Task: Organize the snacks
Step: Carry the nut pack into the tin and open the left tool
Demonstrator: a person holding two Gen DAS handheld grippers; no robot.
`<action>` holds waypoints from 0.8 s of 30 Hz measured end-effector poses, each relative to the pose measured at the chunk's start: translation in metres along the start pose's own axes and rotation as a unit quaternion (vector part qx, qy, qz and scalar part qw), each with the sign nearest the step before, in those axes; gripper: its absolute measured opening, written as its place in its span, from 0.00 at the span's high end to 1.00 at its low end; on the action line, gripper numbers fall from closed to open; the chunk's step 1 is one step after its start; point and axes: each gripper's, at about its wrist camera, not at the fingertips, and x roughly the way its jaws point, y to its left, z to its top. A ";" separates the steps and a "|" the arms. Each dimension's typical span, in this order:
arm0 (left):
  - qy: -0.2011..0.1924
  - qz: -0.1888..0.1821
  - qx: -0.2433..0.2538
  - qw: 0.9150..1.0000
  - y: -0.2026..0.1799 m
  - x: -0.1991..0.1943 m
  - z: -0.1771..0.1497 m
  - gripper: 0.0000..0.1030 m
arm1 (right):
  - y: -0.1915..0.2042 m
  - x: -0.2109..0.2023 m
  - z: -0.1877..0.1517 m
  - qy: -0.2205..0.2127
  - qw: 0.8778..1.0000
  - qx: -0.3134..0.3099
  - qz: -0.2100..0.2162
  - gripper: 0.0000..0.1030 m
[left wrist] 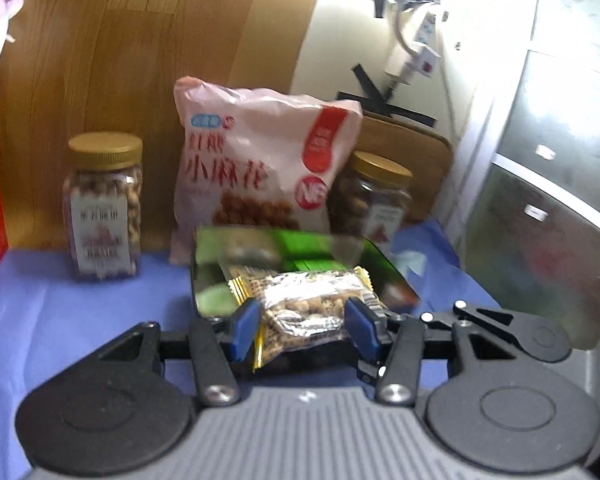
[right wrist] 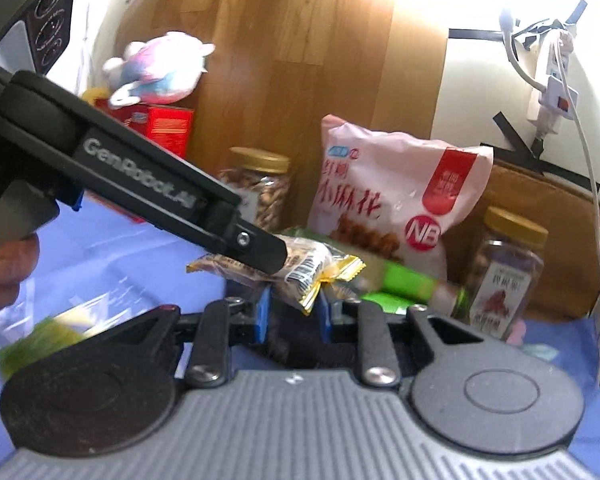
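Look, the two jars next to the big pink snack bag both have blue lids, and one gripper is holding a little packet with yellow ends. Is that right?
Not quite: the lids are gold, not blue. The left wrist view shows the left jar and the right jar either side of the pink snack bag, both gold-capped. The rest holds: the left gripper pinches the yellow-ended packet.

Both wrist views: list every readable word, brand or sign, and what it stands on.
"GenRobot.AI": left gripper, along its side.
"小麻花": pink snack bag.
"NB": same bag, red circle.
Jar labels, red box, held snack packet: too blurred to read.
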 end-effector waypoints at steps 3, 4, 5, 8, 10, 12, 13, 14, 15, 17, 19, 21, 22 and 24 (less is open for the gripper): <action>0.000 0.015 0.006 1.000 0.006 0.023 0.013 0.54 | -0.009 0.026 0.003 0.005 1.000 0.003 -0.014 0.73; 0.000 0.023 0.010 1.000 0.008 0.032 0.016 0.54 | -0.012 0.032 0.004 0.008 1.000 0.008 -0.016 0.73; 0.001 0.029 0.014 0.999 0.010 0.038 0.017 0.54 | -0.014 0.040 0.004 0.012 1.000 0.014 -0.017 0.72; 0.007 0.056 0.024 0.998 0.013 0.057 0.016 0.51 | -0.020 0.058 0.001 0.025 0.999 0.032 -0.020 0.66; 0.017 0.057 0.031 0.998 0.013 0.064 0.012 0.51 | -0.019 0.059 -0.001 0.018 0.999 0.038 -0.025 0.53; 0.013 0.056 0.032 0.998 0.012 0.060 0.008 0.51 | -0.020 0.055 -0.002 0.006 0.999 0.040 -0.025 0.43; 0.011 0.052 0.033 0.998 0.011 0.055 0.007 0.51 | -0.020 0.051 -0.003 0.003 0.999 0.039 -0.025 0.43; 0.006 0.046 0.032 0.998 0.012 0.047 0.006 0.51 | -0.020 0.049 -0.003 0.001 0.999 0.038 -0.024 0.43; -0.001 0.041 0.028 0.999 0.013 0.039 0.005 0.51 | -0.020 0.045 -0.003 -0.001 0.999 0.038 -0.024 0.43; -0.016 0.031 0.014 0.999 0.019 0.015 0.000 0.51 | -0.020 0.036 -0.004 -0.005 0.999 0.040 -0.021 0.43; -0.027 0.032 -0.006 0.999 0.031 -0.012 -0.010 0.50 | -0.018 0.022 -0.007 -0.008 0.999 0.051 -0.014 0.43; -0.028 0.042 -0.034 0.998 0.047 -0.035 -0.023 0.50 | -0.014 0.010 -0.011 -0.007 0.998 0.065 0.009 0.43; -0.022 0.050 -0.051 0.997 0.057 -0.046 -0.032 0.50 | -0.011 0.005 -0.013 -0.003 0.997 0.071 0.027 0.43; -0.007 0.061 -0.083 0.995 0.075 -0.061 -0.050 0.49 | 0.000 -0.002 -0.017 0.017 0.994 0.079 0.079 0.40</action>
